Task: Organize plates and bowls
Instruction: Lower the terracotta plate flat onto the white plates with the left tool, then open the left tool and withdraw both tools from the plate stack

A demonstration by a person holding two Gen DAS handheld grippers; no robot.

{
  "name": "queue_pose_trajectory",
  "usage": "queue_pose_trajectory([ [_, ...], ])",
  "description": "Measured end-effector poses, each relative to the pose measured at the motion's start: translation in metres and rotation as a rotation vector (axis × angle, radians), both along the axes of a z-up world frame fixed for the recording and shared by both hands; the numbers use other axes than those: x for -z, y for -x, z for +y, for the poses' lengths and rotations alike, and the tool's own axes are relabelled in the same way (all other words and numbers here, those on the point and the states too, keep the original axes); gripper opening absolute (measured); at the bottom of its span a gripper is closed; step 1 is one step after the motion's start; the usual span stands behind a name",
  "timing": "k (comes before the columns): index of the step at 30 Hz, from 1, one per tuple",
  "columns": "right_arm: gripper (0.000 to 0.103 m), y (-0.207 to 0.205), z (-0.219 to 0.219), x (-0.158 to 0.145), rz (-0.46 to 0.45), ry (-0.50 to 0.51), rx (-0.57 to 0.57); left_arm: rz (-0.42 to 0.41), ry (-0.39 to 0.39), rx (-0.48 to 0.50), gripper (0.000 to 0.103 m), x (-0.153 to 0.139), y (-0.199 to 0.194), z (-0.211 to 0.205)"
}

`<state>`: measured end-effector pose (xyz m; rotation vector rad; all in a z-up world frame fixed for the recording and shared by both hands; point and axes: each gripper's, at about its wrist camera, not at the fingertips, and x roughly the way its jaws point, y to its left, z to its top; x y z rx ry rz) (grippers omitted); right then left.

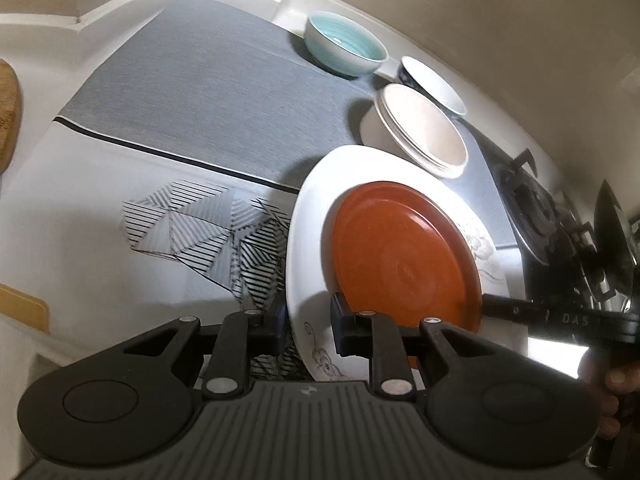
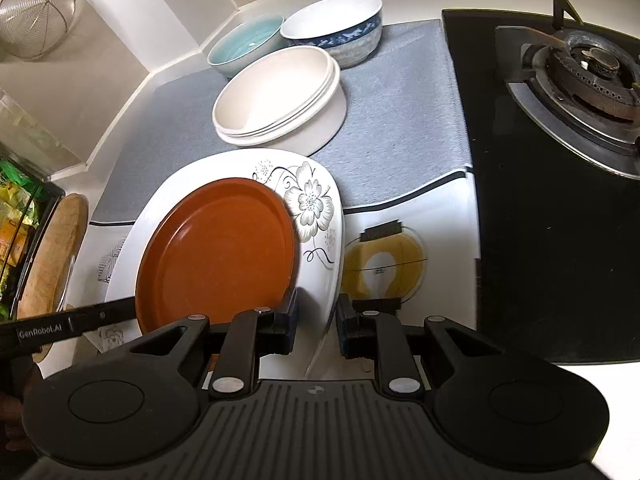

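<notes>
A brown plate (image 1: 404,256) lies on a large white flowered plate (image 1: 316,216). My left gripper (image 1: 308,326) is shut on the white plate's near rim, one finger on each face. My right gripper (image 2: 318,322) grips the opposite rim of the white plate (image 2: 320,208), with the brown plate (image 2: 218,256) resting on it. Both plates look held tilted above the counter. Behind stand a stack of cream bowls (image 2: 280,96), a teal bowl (image 2: 246,46) and a blue-patterned bowl (image 2: 334,26); these also show in the left wrist view (image 1: 424,130), (image 1: 344,46), (image 1: 432,84).
A grey mat (image 1: 200,88) covers the counter's back part. A black gas hob (image 2: 560,160) lies to the right. A wooden board (image 2: 52,252) and a rack of packets (image 2: 16,216) stand at the left. A glass lid (image 2: 384,264) lies by the hob.
</notes>
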<state>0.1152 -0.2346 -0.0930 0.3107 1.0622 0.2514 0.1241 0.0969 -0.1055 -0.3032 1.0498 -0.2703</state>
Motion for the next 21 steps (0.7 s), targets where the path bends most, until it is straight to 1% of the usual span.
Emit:
queue_pose_trajectory([
  [5,0.021,-0.005,0.021,-0.001,0.008,0.007,0.013,0.002,0.012,-0.008,0.024,0.000,-0.006,0.021],
  [10,0.021,-0.019,0.046,-0.002,0.010,0.021,0.003,-0.005,0.022,-0.037,0.023,0.000,-0.016,0.046],
  [21,0.024,-0.063,0.124,-0.005,-0.020,0.076,-0.059,-0.034,0.026,-0.159,0.023,0.002,-0.056,0.120],
])
